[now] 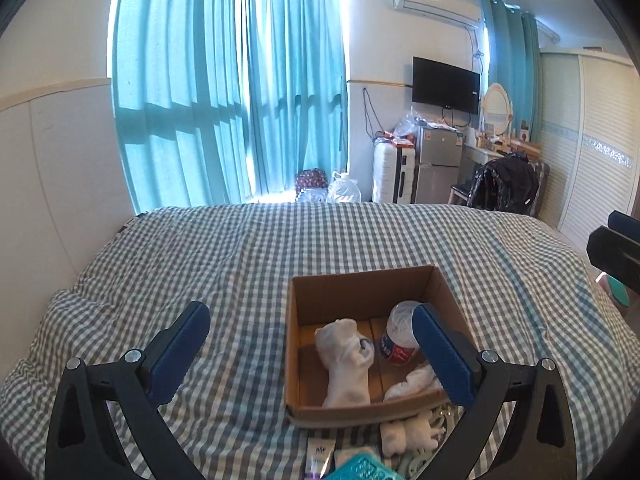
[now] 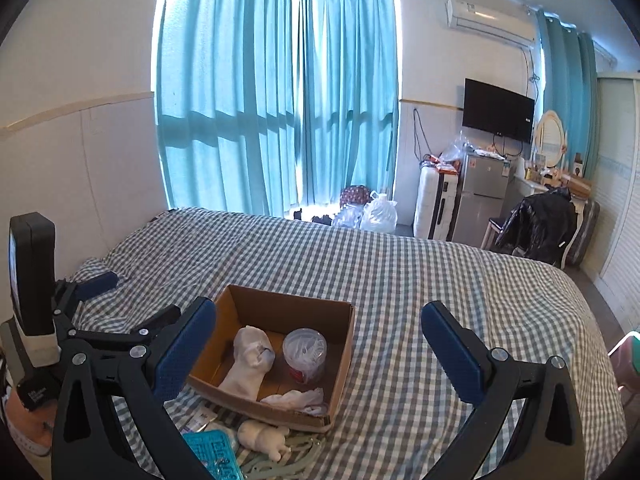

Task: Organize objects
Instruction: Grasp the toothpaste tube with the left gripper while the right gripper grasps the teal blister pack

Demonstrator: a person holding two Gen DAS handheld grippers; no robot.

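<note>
The box (image 1: 362,344) on the bed (image 1: 240,248) already holds a sock (image 1: 346,364), a jar (image 1: 400,338) and a white wad (image 1: 412,380). A second sock (image 2: 264,438), a tube (image 1: 319,458) and a teal basket (image 1: 362,470) lie just near of it, seemingly unsorted. The left gripper (image 1: 312,330) and right gripper (image 2: 318,322) hover spread wide, empty.

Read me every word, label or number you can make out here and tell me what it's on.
"BOP": on the white tube lying before the cardboard box.
Canister in the box: red and blue label, print too blurred.
Air conditioner: markings too small.
TV: logo unreadable.
</note>
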